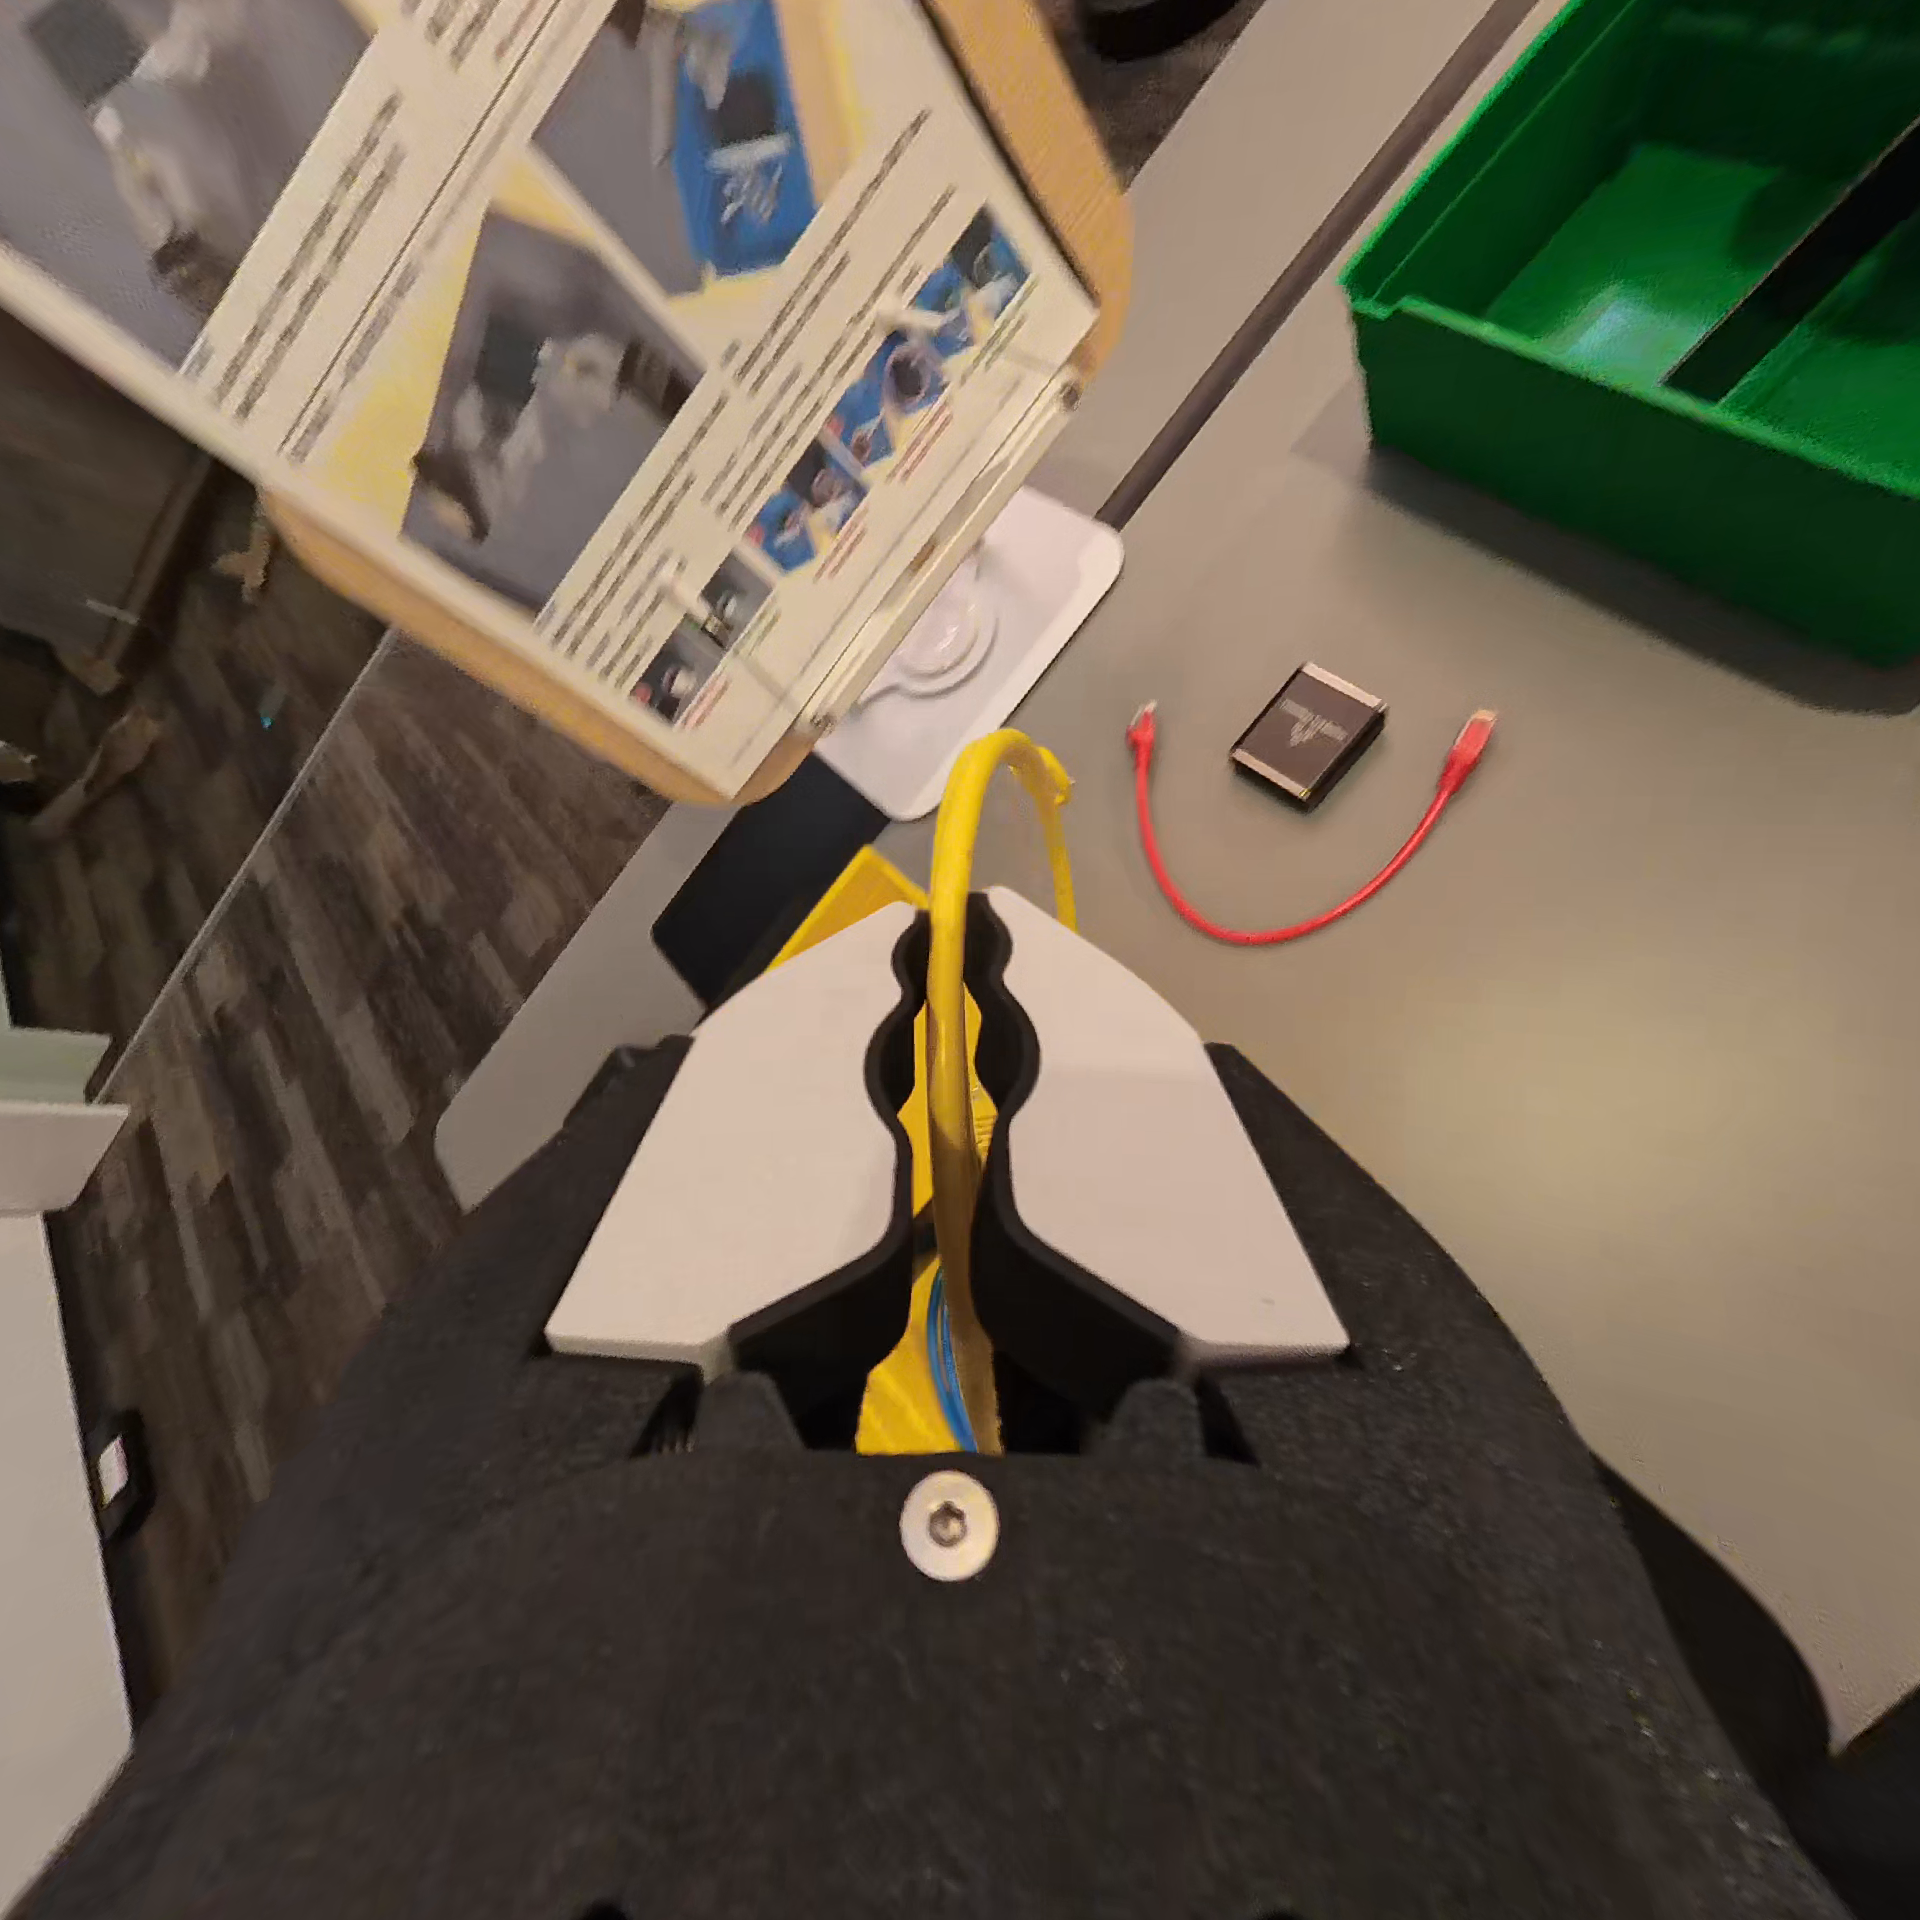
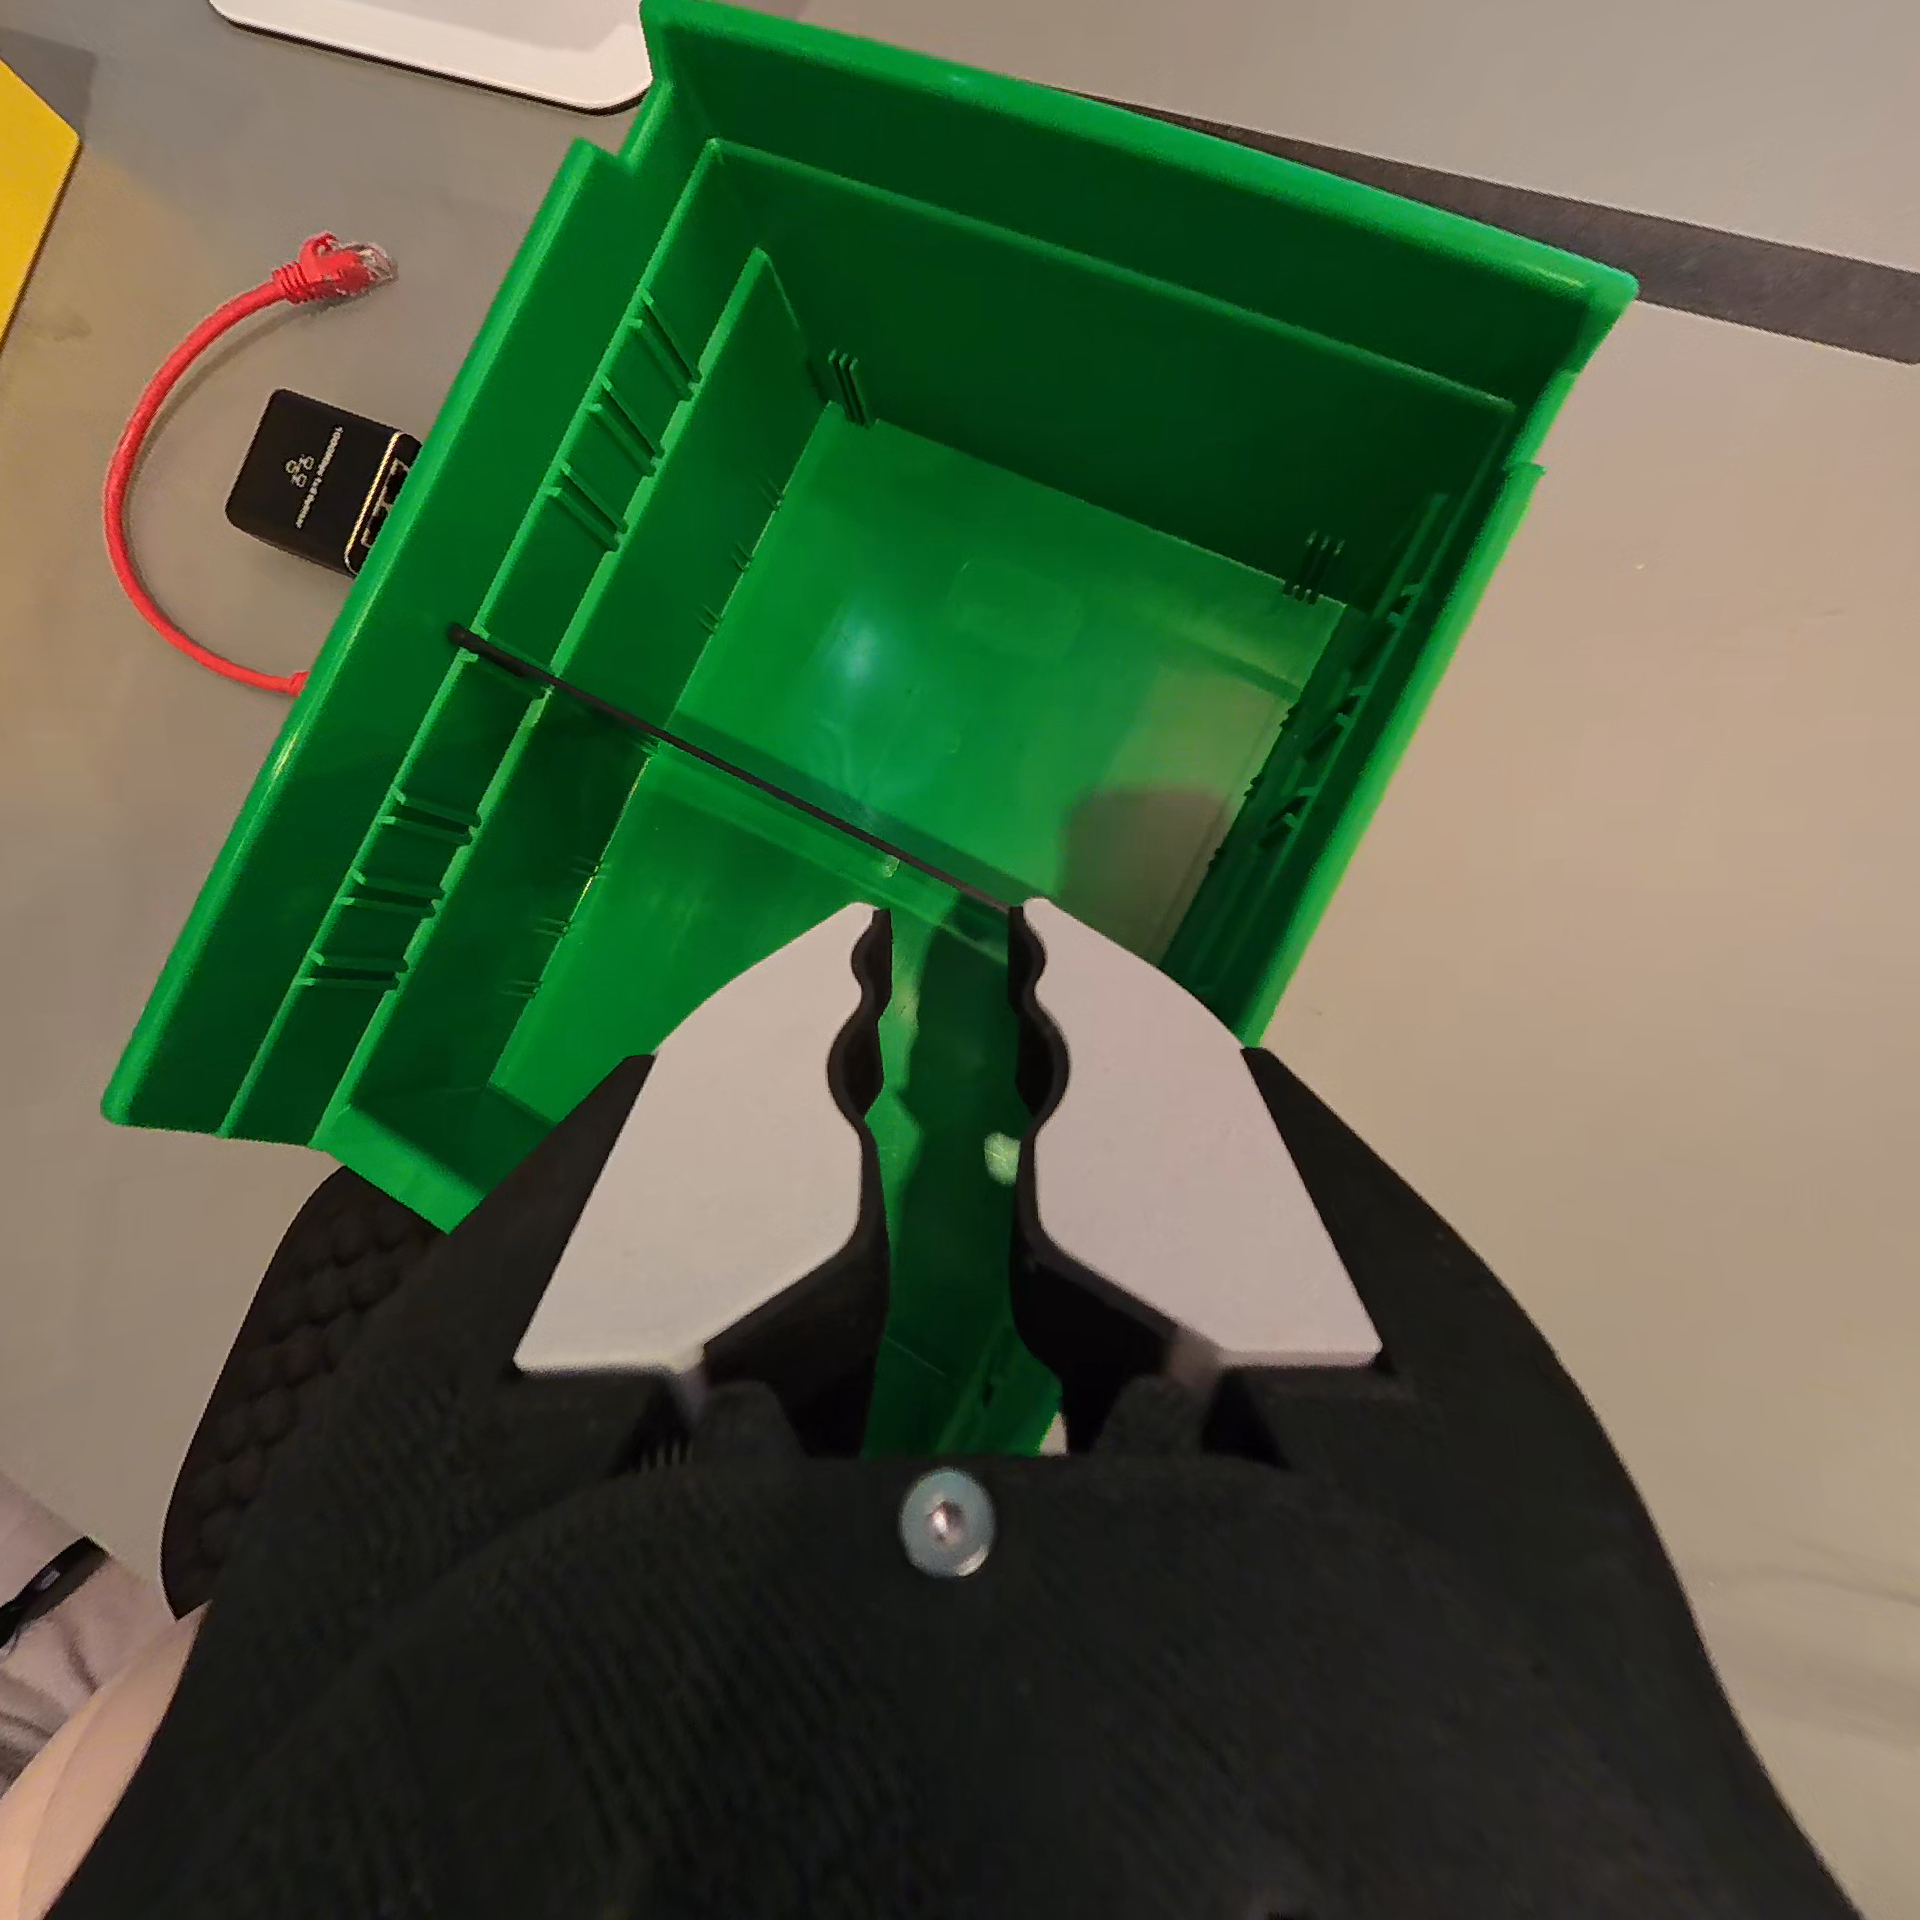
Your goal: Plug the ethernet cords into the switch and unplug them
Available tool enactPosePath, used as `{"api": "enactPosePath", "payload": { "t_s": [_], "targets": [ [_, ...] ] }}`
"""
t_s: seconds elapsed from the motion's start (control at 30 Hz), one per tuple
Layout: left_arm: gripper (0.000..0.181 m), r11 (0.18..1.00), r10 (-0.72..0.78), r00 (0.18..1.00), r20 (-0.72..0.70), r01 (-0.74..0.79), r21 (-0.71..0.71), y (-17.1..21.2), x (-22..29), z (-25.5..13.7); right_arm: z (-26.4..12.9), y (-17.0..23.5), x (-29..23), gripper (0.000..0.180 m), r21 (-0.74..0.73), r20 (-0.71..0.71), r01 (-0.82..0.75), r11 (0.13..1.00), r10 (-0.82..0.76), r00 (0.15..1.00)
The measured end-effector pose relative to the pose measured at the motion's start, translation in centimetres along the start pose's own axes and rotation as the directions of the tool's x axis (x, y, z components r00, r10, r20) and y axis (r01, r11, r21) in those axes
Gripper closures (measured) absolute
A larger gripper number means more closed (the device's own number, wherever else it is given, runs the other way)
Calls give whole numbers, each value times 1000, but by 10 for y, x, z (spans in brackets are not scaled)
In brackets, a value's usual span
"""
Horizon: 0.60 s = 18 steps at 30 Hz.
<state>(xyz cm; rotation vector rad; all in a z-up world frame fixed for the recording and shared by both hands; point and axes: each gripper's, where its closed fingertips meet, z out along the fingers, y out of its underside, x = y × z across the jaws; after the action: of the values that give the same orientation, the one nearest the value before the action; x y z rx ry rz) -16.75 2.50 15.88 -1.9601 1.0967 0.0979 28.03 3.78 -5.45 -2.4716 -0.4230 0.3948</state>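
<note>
The left gripper point(image 1: 951, 914) is nearly closed on a yellow ethernet cord point(image 1: 951, 831), which runs up between its fingers and loops over just beyond the tips, its free end hanging there. Ahead and to its right on the grey table point(image 1: 1403, 1143) sits the small black switch point(image 1: 1307, 734), with a red ethernet cord point(image 1: 1278, 928) curved around its near side, both plugs lying loose beside it. Nothing appears plugged in yet, so I judge the task at its beginning: every insertion and removal is left.

The right gripper point(image 2: 948, 914) hangs partly open and empty over a green bin point(image 2: 727, 197); the switch lies well to its left, just beside the bin wall.

Below the left gripper a yellow bin point(image 1: 862, 883) shows, with a blue cord point(image 1: 951, 1351) inside. A tilted instruction board point(image 1: 582, 343) looms ahead-left, on a white base point(image 1: 1060, 582). The path to the switch looks open.
</note>
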Motion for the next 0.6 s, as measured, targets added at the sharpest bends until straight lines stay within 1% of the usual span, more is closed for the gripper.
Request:
{"api": "enactPosePath", "payload": {
  "t_s": [0.17,0.23,0.33,0.4,0.47,0.53,0.6],
  "targets": [
    [175,1000,7,994,-112,-5,15,-47,27,49,1,0,-1,157,-1,6,5,1000,-5,1000],
    [175,1000,1,991,-130,-1,5,-55,34,74,1,-1,-2,157,-1,10,9,1000,-9,1000],
    [175,1000,-1,991,-137,-3,-28,-57,43,115,2,-2,-3,157,1,16,17,1000,-17,1000],
    [175,999,16,995,-102,-21,-49,-54,47,142,2,-3,-4,157,5,20,19,1000,-19,1000],
    [175,996,57,998,-27,-59,-69,-50,51,166,2,-3,-4,157,6,22,23,1000,-23,999],
    [175,987,132,990,43,-128,-97,-43,62,188,2,-3,-5,157,5,24,30,1000,-30,999],
    [175,968,221,972,84,-208,-144,-32,81,206,2,-3,-5,157,5,25,35,999,-35,999]
  ]
}}
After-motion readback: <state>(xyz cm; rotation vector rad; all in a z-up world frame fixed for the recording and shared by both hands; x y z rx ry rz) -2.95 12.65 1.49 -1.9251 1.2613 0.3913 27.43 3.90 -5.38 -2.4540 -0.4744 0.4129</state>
